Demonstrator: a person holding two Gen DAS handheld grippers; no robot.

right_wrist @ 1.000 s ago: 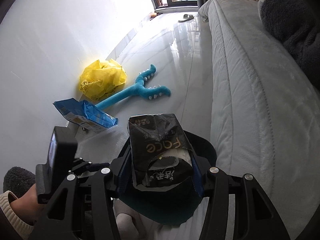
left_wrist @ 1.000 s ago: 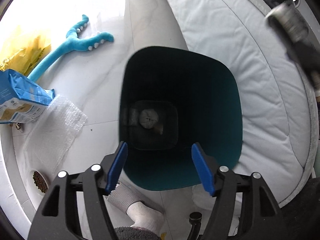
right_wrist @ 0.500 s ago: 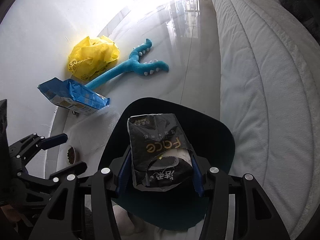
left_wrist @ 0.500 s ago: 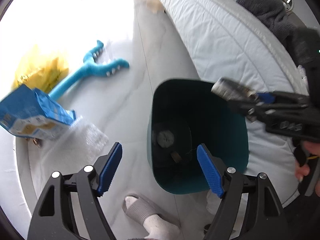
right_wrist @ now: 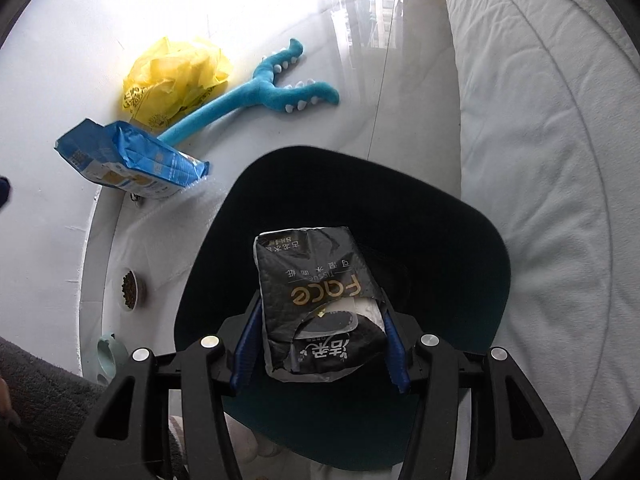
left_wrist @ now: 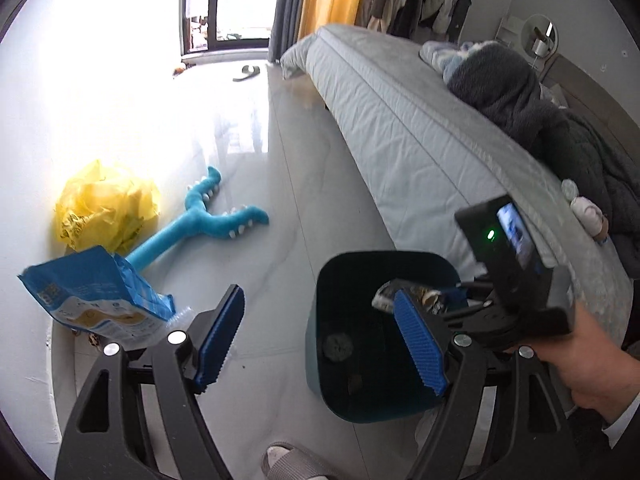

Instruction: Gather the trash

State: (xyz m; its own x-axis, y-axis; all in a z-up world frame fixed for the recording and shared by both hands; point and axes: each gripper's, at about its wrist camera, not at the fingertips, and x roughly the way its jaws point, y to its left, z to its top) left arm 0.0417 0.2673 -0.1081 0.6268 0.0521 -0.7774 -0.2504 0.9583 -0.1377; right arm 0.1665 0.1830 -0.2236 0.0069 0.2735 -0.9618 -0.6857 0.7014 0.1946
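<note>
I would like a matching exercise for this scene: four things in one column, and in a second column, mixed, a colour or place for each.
Things:
1. tissue pack
2. trash bin
3. plush toy
4. crumpled bag

Descriptions:
A. yellow, against the wall
B. blue, lying on the floor
C. black, between the right gripper's fingers
D. dark teal, beside the bed

Pairs: 1-C, 2-D, 3-B, 4-A

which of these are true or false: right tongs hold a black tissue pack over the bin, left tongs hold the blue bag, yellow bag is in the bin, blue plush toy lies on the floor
1. The right tongs hold a black tissue pack over the dark bin. True; the jaws are opening around it.
2. The left tongs hold the blue bag. False: nothing sits between them, and the bag lies on the floor.
3. The yellow bag is in the bin. False: it sits on the floor by the wall.
4. The blue plush toy lies on the floor. True.
</note>
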